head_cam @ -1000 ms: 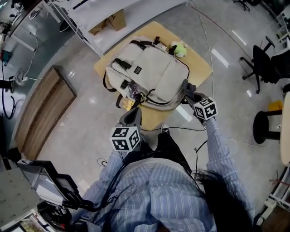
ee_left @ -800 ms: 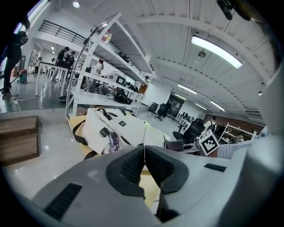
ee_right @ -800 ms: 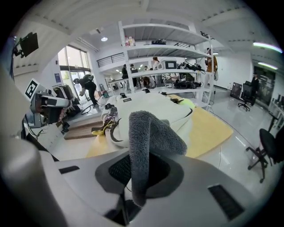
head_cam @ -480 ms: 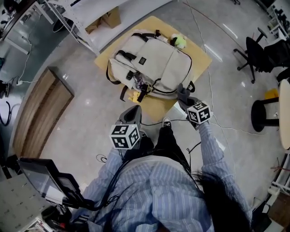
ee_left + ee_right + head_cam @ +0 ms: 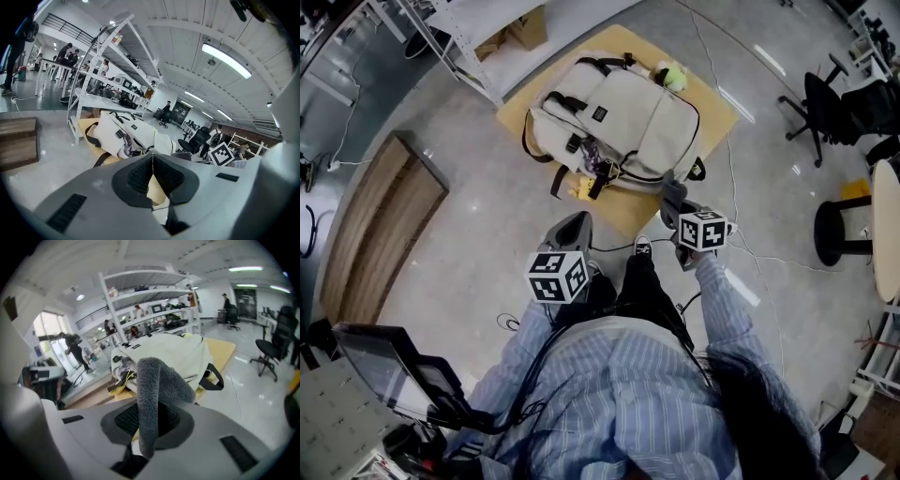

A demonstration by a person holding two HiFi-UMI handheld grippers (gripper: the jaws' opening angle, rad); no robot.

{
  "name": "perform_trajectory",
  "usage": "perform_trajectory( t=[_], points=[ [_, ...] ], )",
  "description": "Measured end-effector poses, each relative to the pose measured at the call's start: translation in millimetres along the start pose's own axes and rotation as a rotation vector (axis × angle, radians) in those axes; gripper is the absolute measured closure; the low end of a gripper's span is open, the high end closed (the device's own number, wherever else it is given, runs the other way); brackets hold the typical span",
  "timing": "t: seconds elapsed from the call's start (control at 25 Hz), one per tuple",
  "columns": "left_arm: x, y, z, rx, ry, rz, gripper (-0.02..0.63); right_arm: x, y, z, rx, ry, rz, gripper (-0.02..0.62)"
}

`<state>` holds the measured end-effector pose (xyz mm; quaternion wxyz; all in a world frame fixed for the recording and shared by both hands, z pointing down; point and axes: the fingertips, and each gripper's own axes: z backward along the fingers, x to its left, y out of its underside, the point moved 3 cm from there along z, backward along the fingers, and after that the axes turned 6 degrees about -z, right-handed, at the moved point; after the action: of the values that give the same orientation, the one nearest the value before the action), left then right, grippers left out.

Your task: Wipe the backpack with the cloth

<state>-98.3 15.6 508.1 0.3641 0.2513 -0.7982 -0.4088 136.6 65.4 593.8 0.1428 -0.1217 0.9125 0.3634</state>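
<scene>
My left claw [image 5: 575,223] hangs low in front of me, jaws pressed together on nothing, while my right claw [image 5: 672,197], out a little further on its striped-sleeved arm, is clamped on the grey cloth [image 5: 154,376] looping over its jaws.

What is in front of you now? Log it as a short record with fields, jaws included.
table: low, yellow top
backpack: beige, lying flat on table
cloth: grey, folded over
right gripper: jaws shut on cloth, short of backpack
left gripper: jaws together, nothing between them, back from table
green toy: on table at backpack's far end
</scene>
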Motion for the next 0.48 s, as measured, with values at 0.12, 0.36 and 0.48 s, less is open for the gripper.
perform_trajectory(
  t=[0.12, 0.36, 0.48],
  points=[
    [6, -1, 6, -0.012, -0.012, 0.012, 0.600, 10, -6, -5, -0.044, 0.014, -0.162, 0.541],
    [17, -1, 14, -0.044, -0.045, 0.053, 0.600, 43, -15, -28, -0.030, 0.006, -0.153, 0.543],
    [24, -1, 17, -0.053, -0.064, 0.070, 0.600, 65, -23, -38, -0.022, -0.025, -0.159, 0.541]
  ],
)
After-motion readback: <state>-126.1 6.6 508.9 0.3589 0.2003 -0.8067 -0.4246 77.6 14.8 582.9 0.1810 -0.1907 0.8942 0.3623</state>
